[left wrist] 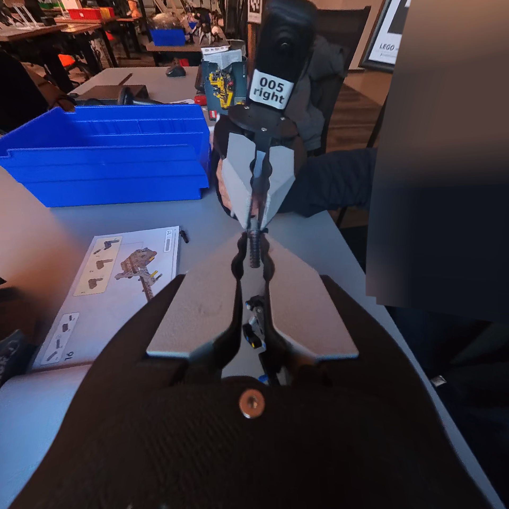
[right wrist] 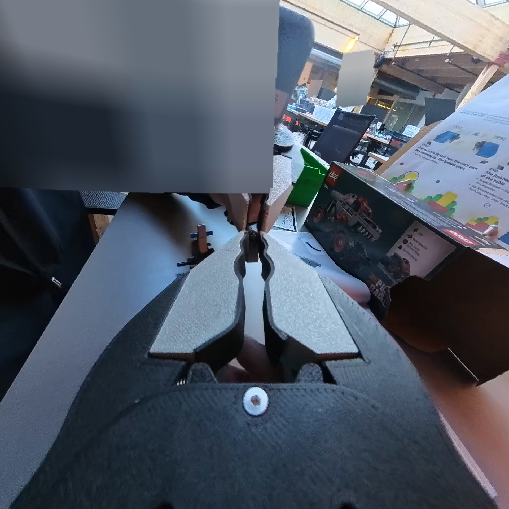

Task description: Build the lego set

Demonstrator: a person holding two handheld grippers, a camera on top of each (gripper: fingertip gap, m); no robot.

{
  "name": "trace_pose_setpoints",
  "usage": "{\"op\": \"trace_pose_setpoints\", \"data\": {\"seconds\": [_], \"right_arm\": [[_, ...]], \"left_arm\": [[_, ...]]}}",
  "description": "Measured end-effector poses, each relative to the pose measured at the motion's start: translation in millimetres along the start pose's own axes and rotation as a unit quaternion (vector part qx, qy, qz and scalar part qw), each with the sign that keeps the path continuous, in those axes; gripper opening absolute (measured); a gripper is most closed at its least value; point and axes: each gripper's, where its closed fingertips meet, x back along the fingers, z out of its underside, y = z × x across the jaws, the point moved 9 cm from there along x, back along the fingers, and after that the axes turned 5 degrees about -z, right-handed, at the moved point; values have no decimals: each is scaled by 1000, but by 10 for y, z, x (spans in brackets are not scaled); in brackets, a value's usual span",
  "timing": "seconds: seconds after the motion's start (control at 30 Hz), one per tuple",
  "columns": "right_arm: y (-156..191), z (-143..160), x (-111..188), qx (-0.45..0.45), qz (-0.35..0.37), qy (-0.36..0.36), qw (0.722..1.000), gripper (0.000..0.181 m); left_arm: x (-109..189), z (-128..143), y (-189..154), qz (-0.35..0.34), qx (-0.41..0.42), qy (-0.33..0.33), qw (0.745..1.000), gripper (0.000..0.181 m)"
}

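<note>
In the left wrist view my left gripper (left wrist: pixel 254 237) is shut on a dark ridged Lego piece (left wrist: pixel 254 254) and holds it above the grey table (left wrist: pixel 311 248). My right gripper (left wrist: pixel 254 224) meets it tip to tip from the far side and grips the same piece's far end. In the right wrist view my right gripper (right wrist: pixel 252 239) is shut on that small piece (right wrist: pixel 252 252), with the left gripper (right wrist: pixel 252 220) opposite. A small partly built Lego assembly with blue pins stands on the table (right wrist: pixel 202 242); it shows below my left fingers (left wrist: pixel 256 327).
An open instruction booklet (left wrist: pixel 124 275) lies left, with a small black pin (left wrist: pixel 184 236) beside it. A blue bin (left wrist: pixel 110 154) stands behind. A Lego box (right wrist: pixel 385 228), a green bin (right wrist: pixel 308 181) and an instruction sheet (right wrist: pixel 468 165) are at the right. A person's sleeve (left wrist: pixel 330 181) is close. My left and right fingertips are right by each other. The small black pin (left wrist: pixel 184 236) is about 20 cm from both grippers' fingertips.
</note>
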Motion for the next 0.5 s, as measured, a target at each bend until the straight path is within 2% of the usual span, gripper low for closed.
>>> {"op": "trace_pose_setpoints", "data": {"seconds": [0.5], "right_arm": [[1,-23,20,15,9,-18,1000,4]], "left_arm": [[10,-2,-41,-21,-28,1,999,5]]}}
